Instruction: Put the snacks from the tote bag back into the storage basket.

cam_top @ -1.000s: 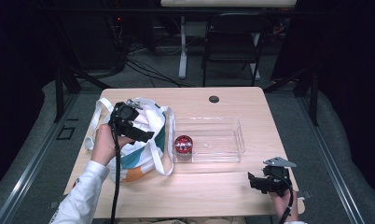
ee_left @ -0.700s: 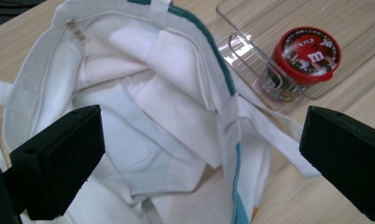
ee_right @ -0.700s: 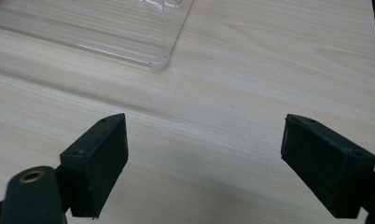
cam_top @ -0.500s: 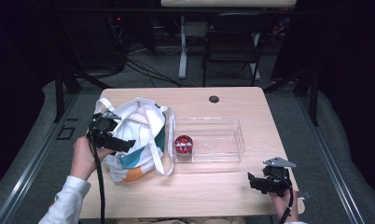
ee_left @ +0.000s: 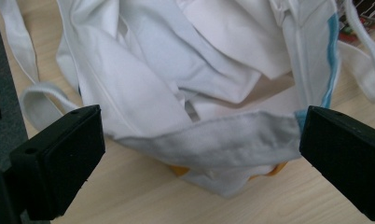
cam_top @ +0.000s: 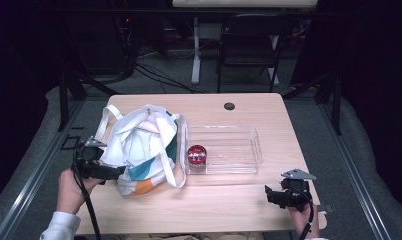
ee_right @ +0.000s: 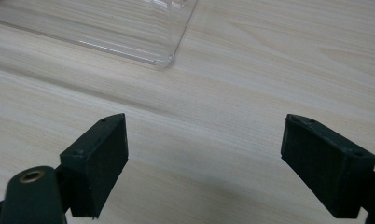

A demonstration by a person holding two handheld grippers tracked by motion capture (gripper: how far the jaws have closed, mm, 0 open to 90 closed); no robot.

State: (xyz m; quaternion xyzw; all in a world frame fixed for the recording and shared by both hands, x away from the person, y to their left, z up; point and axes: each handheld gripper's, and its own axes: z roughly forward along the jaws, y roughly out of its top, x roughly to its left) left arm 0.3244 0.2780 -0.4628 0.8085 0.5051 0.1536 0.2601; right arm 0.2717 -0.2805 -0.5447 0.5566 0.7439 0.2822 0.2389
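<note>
From the high view, my left claw (cam_top: pixel 109 171) sits at the near left corner of the crumpled white cloth tote bag (cam_top: pixel 141 147) on the pale wooden tabletop (cam_top: pixel 229 205); my right claw (cam_top: pixel 275 194) rests idle, well apart.

Left gripper view: jaws wide, the tote bag's hem (ee_left: pixel 213 135) between them, unpinched, probably lined up to grab.

Right gripper view: jaws wide over bare wood, near the clear plastic tray (ee_right: pixel 129 32).

Bag blocks the left, right has open table

Cloth bag (ee_left: pixel 195 88) fills the span between the left fingers (ee_left: pixel 59 158); bare table (ee_right: pixel 251 93) lies ahead of the right fingers (ee_right: pixel 99 158).
</note>
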